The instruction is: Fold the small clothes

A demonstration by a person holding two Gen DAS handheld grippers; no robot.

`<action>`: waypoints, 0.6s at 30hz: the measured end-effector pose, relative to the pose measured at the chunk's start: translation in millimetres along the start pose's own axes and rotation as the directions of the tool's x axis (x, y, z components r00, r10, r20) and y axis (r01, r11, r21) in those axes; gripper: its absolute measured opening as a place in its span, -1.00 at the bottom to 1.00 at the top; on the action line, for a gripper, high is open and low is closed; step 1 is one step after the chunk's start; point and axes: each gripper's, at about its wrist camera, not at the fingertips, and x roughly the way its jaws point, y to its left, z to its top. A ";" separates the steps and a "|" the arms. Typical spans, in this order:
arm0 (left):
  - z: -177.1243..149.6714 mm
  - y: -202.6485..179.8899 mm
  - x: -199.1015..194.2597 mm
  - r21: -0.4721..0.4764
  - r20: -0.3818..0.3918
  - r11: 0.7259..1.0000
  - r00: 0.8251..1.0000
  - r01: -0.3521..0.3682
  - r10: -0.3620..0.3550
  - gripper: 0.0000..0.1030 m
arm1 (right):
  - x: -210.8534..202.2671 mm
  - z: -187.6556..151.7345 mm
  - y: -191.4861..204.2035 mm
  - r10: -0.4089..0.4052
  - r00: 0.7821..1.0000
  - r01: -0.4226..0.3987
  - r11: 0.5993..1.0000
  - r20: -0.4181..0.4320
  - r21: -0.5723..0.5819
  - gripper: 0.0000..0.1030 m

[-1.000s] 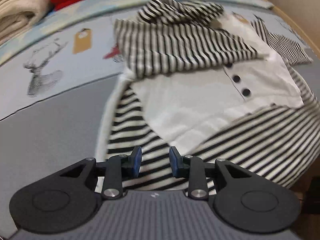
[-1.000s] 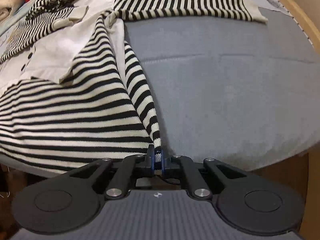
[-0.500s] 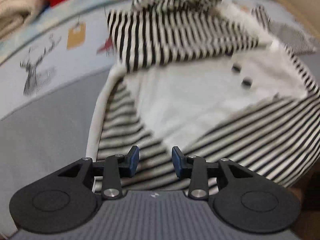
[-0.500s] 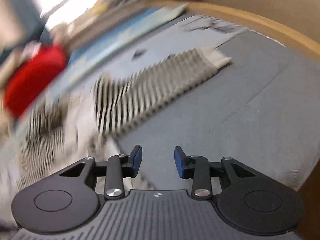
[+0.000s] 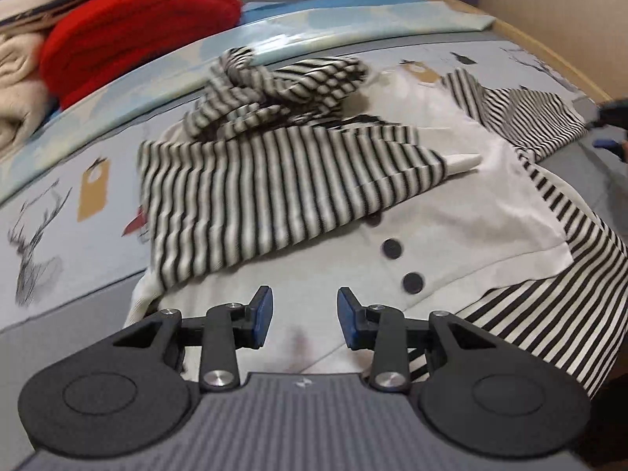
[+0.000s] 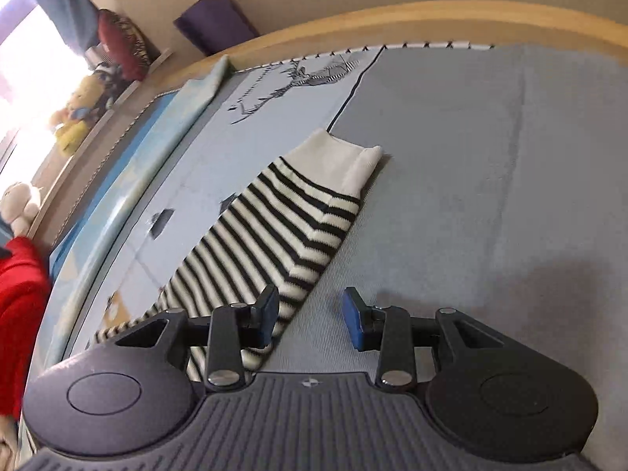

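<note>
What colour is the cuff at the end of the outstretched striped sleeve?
Plain cream-white, past the black-and-white stripes of the sleeve; the cuff shows best in the right wrist view.

The right gripper (image 6: pixel 310 316) has let go of the sweater's hem, its jaws having just been opening, and now stands empty beside the striped sleeve (image 6: pixel 282 231). The left gripper (image 5: pixel 302 316) widened slightly over the white panel (image 5: pixel 451 231).
</note>
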 end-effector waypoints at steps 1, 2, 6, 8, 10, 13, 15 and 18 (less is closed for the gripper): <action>2.5 -2.3 2.1 0.008 0.001 1.000 1.000 0.006 -0.006 -0.21 | 9.2 1.9 -1.4 -0.001 1.000 0.001 1.000 0.005 0.014 -0.23; 5.2 -4.1 4.0 0.012 0.002 1.000 1.000 0.016 -0.016 -0.21 | 17.9 4.7 -1.9 -0.007 1.000 0.007 1.000 0.012 0.025 -0.20; 13.1 -1.7 7.7 0.002 0.006 0.999 0.999 0.039 -0.039 -0.21 | 51.2 18.3 -9.5 -0.035 0.998 0.031 0.996 0.050 0.079 -0.19; 16.6 3.1 8.9 -0.012 0.006 0.999 0.999 0.045 -0.044 -0.20 | 58.6 23.2 -7.3 -0.035 0.996 0.030 0.998 0.078 0.063 -0.19; 20.2 8.3 10.5 -0.017 0.005 0.999 0.999 0.036 -0.036 -0.17 | 65.7 26.0 0.5 -0.055 0.994 0.053 0.998 0.094 0.031 -0.38; 26.2 19.1 10.5 -0.041 -0.008 0.999 1.000 0.010 -0.010 -0.17 | 63.8 27.2 14.5 -0.087 0.987 0.085 0.996 0.136 0.019 -0.91; 29.5 28.4 7.3 -0.074 0.000 0.997 1.000 0.005 -0.005 -0.17 | 52.0 27.4 34.9 -0.097 0.974 0.100 0.995 0.204 -0.001 -0.92; 34.2 44.0 -2.3 -0.115 0.020 0.993 1.000 -0.017 0.020 -0.17 | 21.8 19.1 95.6 -0.024 0.953 0.083 0.979 0.301 -0.184 -0.92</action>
